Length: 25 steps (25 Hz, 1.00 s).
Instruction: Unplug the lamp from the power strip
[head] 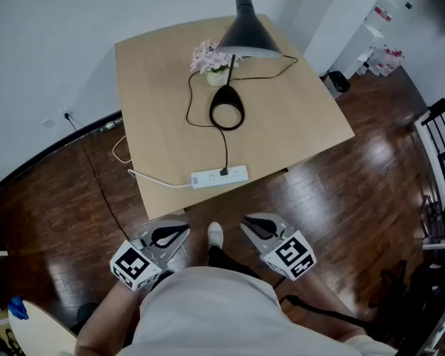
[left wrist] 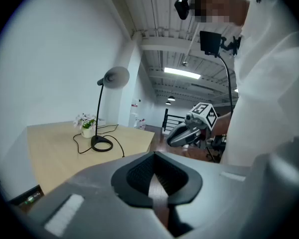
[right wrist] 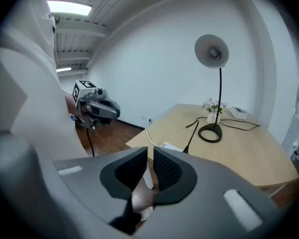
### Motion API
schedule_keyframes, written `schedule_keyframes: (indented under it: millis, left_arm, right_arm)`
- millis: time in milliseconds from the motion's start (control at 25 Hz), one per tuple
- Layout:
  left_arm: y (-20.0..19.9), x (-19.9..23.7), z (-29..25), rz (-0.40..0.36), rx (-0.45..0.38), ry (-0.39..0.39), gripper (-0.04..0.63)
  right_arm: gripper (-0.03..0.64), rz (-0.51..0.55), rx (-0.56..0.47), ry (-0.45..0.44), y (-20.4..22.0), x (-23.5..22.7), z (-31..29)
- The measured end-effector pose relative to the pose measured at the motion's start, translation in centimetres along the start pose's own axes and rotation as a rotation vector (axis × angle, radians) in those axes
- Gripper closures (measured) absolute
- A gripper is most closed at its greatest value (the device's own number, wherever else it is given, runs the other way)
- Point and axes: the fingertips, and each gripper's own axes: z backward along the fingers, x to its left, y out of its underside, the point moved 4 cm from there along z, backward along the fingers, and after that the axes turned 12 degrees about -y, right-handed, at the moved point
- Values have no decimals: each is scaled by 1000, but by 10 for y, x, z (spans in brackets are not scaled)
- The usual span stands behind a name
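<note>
Nothing is unplugged yet: the lamp point(head: 246, 33) stands on the table point(head: 304, 121), its plug point(head: 224, 172) seated in the power strip point(head: 208, 178) at the near edge, while the left gripper point(head: 184, 231) and right gripper point(head: 246, 223) hang short of the table, both clenched and empty.

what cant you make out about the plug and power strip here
Head view: which power strip socket holds the plug, too small.
Left gripper view: strip and plug, behind the left gripper.
Right gripper view: most of the strip, behind the right gripper.
Head view: white cable's end, past the table edge.
</note>
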Motion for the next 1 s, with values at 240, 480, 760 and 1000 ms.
schedule_keyframes:
  millis: [240, 480, 760, 1000]
  left_arm:
    - [4, 33, -79, -75, 59, -12, 592]
    - [20, 50, -123, -64, 169, -41, 592]
    - [59, 76, -178, -88, 313, -39, 594]
    - [84, 88, -210, -144, 420, -15, 594]
  right_arm:
    - [529, 51, 57, -64, 3, -77, -20]
    - [520, 39, 78, -84, 9, -124, -44]
    - [520, 45, 157, -121, 21, -157, -87]
    - [512, 21, 236, -132, 34, -172, -114]
